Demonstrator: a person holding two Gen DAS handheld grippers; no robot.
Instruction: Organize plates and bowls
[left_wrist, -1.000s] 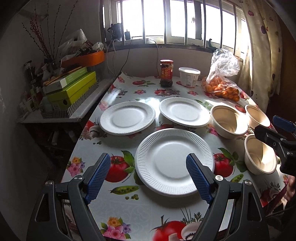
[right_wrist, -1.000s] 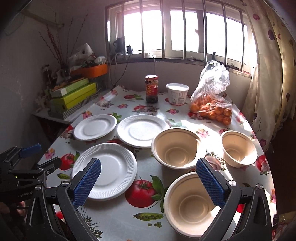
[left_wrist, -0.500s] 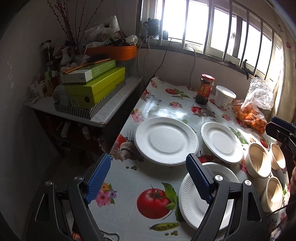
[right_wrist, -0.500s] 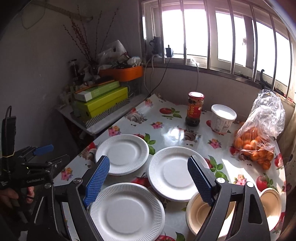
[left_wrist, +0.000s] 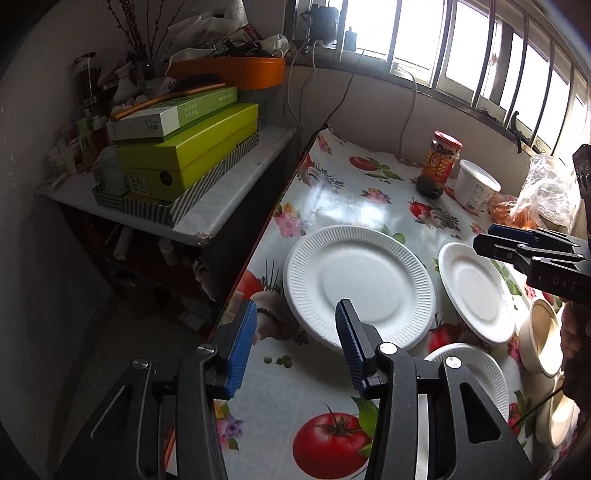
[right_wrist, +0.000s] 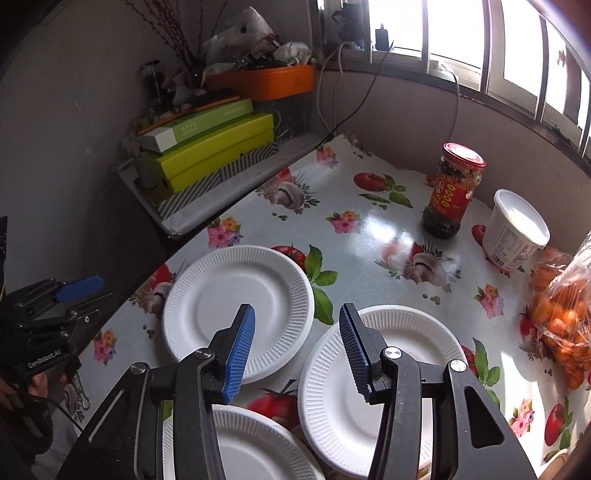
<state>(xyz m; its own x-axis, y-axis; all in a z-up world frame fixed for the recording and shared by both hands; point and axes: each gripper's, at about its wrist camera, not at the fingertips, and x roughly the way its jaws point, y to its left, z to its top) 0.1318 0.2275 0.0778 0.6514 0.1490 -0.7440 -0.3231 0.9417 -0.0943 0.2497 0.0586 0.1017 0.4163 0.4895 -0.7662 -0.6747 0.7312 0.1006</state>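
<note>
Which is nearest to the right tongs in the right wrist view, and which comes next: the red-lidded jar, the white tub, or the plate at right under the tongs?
From the right tongs:
1. White plate, directly below the right-hand finger, nearest.
2. Red-lidded jar, farther back, right of center.
3. White tub, at the far right beside the jar; only slightly beyond it, nearly a tie.
</note>
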